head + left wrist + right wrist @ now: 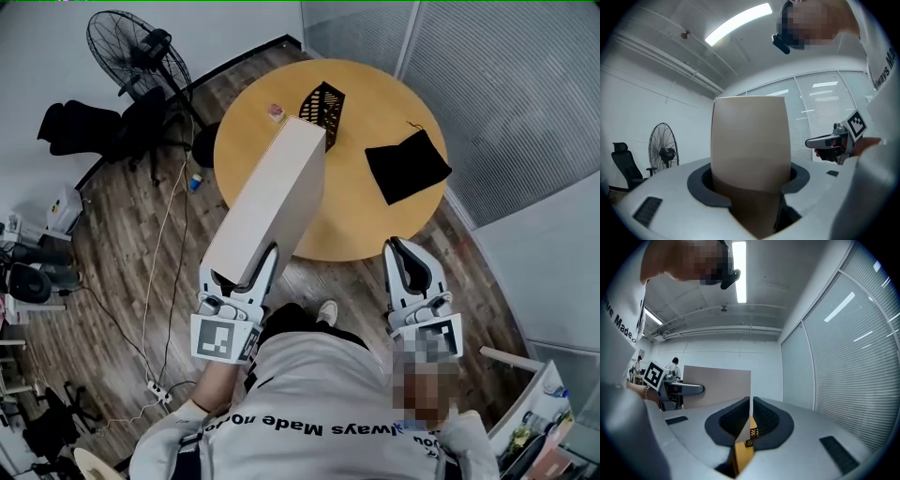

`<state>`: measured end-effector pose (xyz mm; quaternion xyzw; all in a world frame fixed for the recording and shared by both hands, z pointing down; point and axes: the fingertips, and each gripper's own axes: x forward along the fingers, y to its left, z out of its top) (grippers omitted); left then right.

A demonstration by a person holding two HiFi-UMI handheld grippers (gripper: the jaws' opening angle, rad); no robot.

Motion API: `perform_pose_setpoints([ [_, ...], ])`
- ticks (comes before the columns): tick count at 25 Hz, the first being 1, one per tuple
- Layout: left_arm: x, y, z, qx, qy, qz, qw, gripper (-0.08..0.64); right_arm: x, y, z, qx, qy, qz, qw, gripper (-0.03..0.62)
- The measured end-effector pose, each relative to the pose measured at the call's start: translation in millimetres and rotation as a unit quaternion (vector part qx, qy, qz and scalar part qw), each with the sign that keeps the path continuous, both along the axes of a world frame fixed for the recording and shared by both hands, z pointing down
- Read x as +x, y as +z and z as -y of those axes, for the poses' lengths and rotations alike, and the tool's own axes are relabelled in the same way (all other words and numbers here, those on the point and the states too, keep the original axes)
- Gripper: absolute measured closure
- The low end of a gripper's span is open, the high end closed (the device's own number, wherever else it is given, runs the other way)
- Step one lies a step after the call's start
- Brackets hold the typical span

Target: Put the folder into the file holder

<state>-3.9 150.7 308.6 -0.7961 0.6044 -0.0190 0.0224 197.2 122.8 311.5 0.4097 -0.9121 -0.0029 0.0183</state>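
A: Starting on the left, what do the left tongs (242, 269) have?

B: The folder (272, 202). The jaws stand wide and clamp its near end, one pad on each broad face. The left gripper view shows it filling the gap between them.

A: Which way does it run?

B: Its long axis goes from the tongs up and away over the near-left edge of the table (375, 220). The far end comes just short of the file holder (323, 105), the black mesh one on the far part of the table. So the holder lies straight ahead along the folder's own line, and I'd judge the left hand is the one to carry it in.

A: And on the right?

B: The right tongs (405, 248) are pressed narrow with nothing in them. They hang near the table's near edge, well apart from the holder. A black cloth (408, 164) lies between them and it.

A: Anything unclear?

B: I can't tell how high the folder's far end sits above the holder's mouth, or whether they touch. The opening is hard to read from above. A small thing (275, 112) left of the holder is too small to name.
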Motion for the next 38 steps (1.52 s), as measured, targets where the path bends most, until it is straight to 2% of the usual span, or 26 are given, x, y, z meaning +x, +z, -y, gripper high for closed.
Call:
perform_pose_setpoints([
  [9,-2,4,9,-0.005,-0.007,0.003,1.0,0.278,1,3,11,-0.002,-0.004,0.004,1.0,0.548],
  [19,-13,3,48,-0.001,-0.006,0.001,1.0,0.278,-6,0,44,0.005,0.001,0.0,1.0,0.548],
  [38,-60,-9,143,0.005,-0.003,0.0,1.0,0.278,-55,-18,138,0.017,0.001,-0.009,1.0,0.548],
])
